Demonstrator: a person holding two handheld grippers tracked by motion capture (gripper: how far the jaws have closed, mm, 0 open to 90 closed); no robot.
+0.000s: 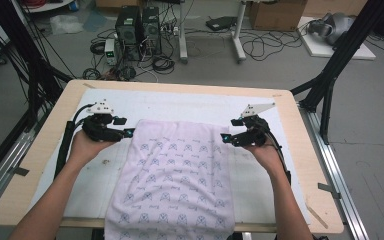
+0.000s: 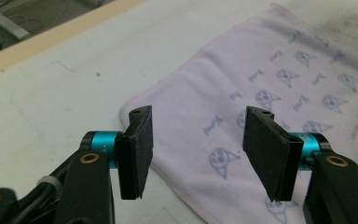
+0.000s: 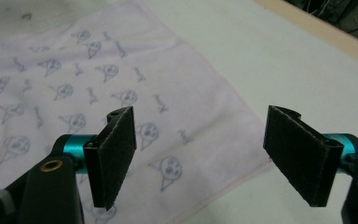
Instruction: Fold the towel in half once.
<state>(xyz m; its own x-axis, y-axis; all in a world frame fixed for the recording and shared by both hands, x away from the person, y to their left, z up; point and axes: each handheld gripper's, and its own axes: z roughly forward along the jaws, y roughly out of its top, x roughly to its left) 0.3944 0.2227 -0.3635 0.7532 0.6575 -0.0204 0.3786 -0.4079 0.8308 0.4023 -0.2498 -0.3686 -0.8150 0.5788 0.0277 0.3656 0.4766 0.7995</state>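
— Jaws status?
— Both sets spread, nothing pinched. My left gripper (image 1: pixel 128 132) hangs at the pink towel (image 1: pixel 172 175)'s far left corner, my right gripper (image 1: pixel 226 138) at its far right corner.
— Towel?
— Flat on the tabletop (image 1: pixel 300 145), near edge overhanging.

Two computer towers (image 1: pixel 138 31) on floor beyond table (image 1: pixel 300 165); cardboard box (image 1: pixel 278 14), possibly helmet (image 1: pixel 330 26) nearby.

Pale pink cloth (image 1: pixel 172 175) with blue cartoon print, black tongs (image 2: pixel 198 154), teal collars
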